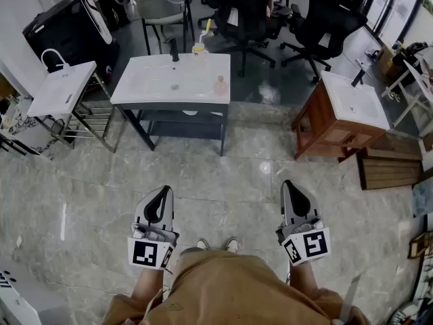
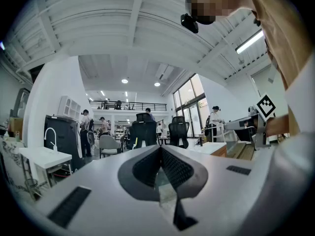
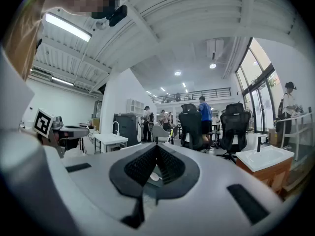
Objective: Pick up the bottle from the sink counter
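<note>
White sink counter [image 1: 139,90] stands at twelve o'clock, well apart from the person. Left gripper [image 1: 162,193] and right gripper [image 1: 291,185] are level, closed and empty, apparently because approach comes first. Pinkish bottle [image 1: 220,84] stands untouched near the counter's three-o'clock edge.

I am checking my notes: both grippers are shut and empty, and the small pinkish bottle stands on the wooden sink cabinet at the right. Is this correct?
Not quite. The head view shows the small pinkish bottle on the white sink counter in the middle, not on the wooden sink cabinet. The left gripper and right gripper are indeed shut and empty.
</note>
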Demonstrator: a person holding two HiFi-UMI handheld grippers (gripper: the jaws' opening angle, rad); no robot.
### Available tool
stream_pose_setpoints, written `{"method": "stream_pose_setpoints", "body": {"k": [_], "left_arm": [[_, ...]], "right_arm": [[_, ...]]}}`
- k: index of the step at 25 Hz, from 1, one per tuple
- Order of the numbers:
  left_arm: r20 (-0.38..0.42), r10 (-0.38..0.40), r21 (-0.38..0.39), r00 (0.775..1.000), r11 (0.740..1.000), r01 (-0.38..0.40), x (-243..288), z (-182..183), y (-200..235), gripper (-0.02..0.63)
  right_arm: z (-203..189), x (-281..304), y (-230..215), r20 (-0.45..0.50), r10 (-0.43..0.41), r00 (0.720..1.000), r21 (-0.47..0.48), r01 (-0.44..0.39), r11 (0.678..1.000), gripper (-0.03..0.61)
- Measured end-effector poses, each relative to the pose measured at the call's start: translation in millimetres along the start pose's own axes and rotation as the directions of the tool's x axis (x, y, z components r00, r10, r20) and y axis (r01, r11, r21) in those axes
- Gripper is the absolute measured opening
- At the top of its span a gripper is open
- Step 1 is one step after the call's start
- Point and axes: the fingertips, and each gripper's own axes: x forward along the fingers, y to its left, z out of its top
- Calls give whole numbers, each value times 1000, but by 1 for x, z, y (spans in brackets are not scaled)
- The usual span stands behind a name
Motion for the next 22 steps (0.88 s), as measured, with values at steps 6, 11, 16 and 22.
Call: {"method": "stream_pose_setpoints", "body": {"k": [6,11,16,22], "left_arm": [[-2,7,8,1000,1000,-7,5,2,-7,3],[-4,21,14,1000,1000,-21,11,3,-15,3],[-21,43,20,999,999,-43,17,-2,-30,3],[-40,60,18,997,998,-59,28,-12,-50,3]], "right_arm": [[-1,-1,-6,-6,15,1000,-8,-15,1000,-9],[1,-2,-18,27,34,999,20,-34,999,-9],[-8,-1,-29,9,69,998,0,-69,998,-9],[-24,4,-43,-12,112,994,-3,-112,994,-8]]}}
